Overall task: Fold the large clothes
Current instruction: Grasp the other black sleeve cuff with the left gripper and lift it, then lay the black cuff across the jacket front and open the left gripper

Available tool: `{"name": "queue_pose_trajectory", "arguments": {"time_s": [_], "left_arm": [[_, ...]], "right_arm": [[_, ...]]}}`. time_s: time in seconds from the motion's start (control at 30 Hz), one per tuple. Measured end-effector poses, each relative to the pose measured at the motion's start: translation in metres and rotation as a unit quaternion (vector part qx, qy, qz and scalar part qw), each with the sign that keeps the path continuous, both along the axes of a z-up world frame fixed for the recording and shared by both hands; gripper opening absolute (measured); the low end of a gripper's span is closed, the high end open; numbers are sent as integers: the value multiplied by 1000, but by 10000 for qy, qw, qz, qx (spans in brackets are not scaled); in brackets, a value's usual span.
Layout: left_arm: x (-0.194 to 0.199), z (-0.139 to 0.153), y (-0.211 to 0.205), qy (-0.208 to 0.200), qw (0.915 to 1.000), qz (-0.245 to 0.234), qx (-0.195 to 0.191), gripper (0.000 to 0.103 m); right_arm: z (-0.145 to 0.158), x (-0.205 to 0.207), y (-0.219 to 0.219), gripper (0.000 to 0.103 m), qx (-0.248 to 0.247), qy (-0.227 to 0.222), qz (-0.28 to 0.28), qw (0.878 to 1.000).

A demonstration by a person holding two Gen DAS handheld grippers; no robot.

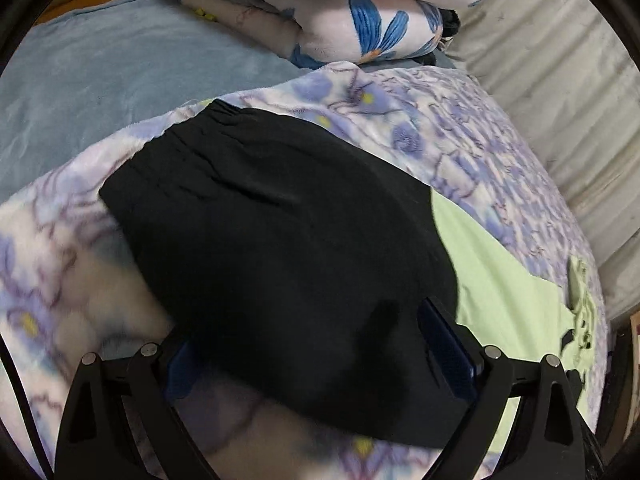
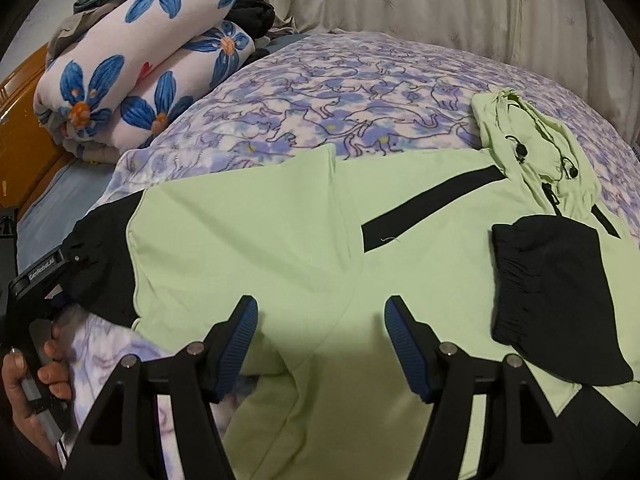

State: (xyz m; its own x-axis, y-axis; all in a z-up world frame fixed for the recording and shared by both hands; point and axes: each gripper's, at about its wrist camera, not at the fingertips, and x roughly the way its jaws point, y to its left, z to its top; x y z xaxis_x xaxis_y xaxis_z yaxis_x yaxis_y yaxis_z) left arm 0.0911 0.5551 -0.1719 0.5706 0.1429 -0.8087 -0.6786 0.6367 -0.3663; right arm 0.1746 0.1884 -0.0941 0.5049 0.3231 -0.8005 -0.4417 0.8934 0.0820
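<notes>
The left claw (image 1: 312, 344) straddles the jacket's black sleeve (image 1: 280, 220), whether pinched I cannot tell; the right claw (image 2: 320, 344) hovers half-open, empty, above the green jacket (image 2: 280, 220) (presumably ready to fold).

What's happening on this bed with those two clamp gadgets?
A person is folding a light green jacket with black sleeves, spread on a purple floral blanket. One sleeve's black cuff is already folded over the chest. The left gripper is at the other black sleeve, which lies between its fingers; whether they pinch it is unclear. The right gripper hovers open above the jacket's lower part. A rolled blue-flowered quilt sits at the bed's head.
</notes>
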Motion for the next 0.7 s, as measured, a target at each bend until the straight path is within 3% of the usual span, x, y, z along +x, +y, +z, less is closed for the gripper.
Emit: {"name": "queue_pose_trajectory", "arguments": {"time_s": [0.07,0.1,0.13,0.17,0.2,0.3,0.43,0.57,0.7], "left_arm": [[8,-1,-2,104,9996,63,251,88],[12,0,-4,231,9985,114,475,72],[13,1,-5,322,9972,156,654,49],[15,4,-7,364,9958,171,827,36],[14,7,-7,292,9960,154,834,9],[7,22,-8,-77,9969,153,767,2],[6,69,-43,-448,9906,-121,1290,1],[11,128,-107,-956,9762,-810,1772,1],[21,168,-182,-1279,9587,-1655,1926,1]], "right_arm": [[-4,2,1,66,-32,36,-17,10000],[-7,3,0,66,-43,66,-27,10000],[-9,3,-2,66,-17,125,-43,9999],[-10,3,-3,66,4,170,-55,9998],[-10,2,-5,66,26,200,-66,9998],[-6,-2,-15,66,90,210,-126,9997],[3,-7,-35,66,186,223,-234,9993],[15,-14,-67,66,320,202,-428,9984],[27,-22,-104,66,466,176,-675,9965]]}}
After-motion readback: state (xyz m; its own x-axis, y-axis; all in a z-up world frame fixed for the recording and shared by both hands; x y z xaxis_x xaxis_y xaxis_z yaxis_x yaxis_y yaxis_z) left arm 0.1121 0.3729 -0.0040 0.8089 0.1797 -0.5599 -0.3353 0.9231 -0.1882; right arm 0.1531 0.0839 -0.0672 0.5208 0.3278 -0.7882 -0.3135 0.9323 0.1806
